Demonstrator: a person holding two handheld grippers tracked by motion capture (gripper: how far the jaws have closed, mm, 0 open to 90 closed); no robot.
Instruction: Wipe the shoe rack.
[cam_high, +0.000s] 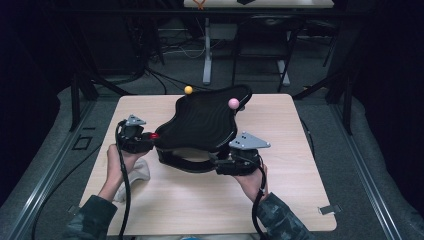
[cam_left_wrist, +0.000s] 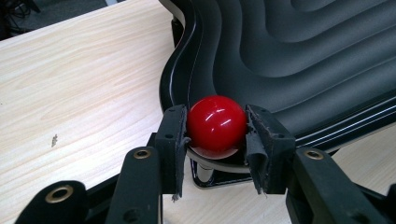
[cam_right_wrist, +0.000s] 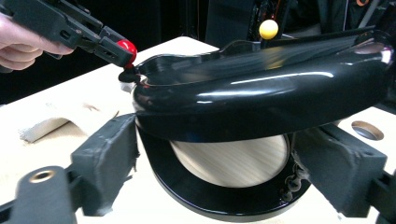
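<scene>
The black wavy tray (cam_high: 202, 122) stands on its ring-shaped base (cam_high: 187, 164) around the middle of the light wooden table (cam_high: 280, 200), with three ball knobs on its rim. At its left corner sits the red ball (cam_left_wrist: 216, 121), pinched between the two pads of the left hand-held gripper (cam_left_wrist: 216, 128); the pads press on both sides of the ball, and in the high view this left hand-held gripper (cam_high: 145, 140) is held by the person's left hand (cam_high: 117, 162) just beside the tray's left edge. A crumpled pale cloth (cam_high: 137, 175) lies on the table under and near that hand. At the far edge of the tray a yellow ball (cam_high: 188, 90) stands up, and further right on the far rim a pink ball (cam_high: 233, 103). On the near right side the right hand-held gripper (cam_high: 225, 162) reaches in at the tray's base; in the right gripper view its jaws are spread wide, one pad on each side of the base and the tray's rim above, and I cannot tell whether the pads touch either. The person's right hand (cam_high: 252, 180) holds it from the near side.
</scene>
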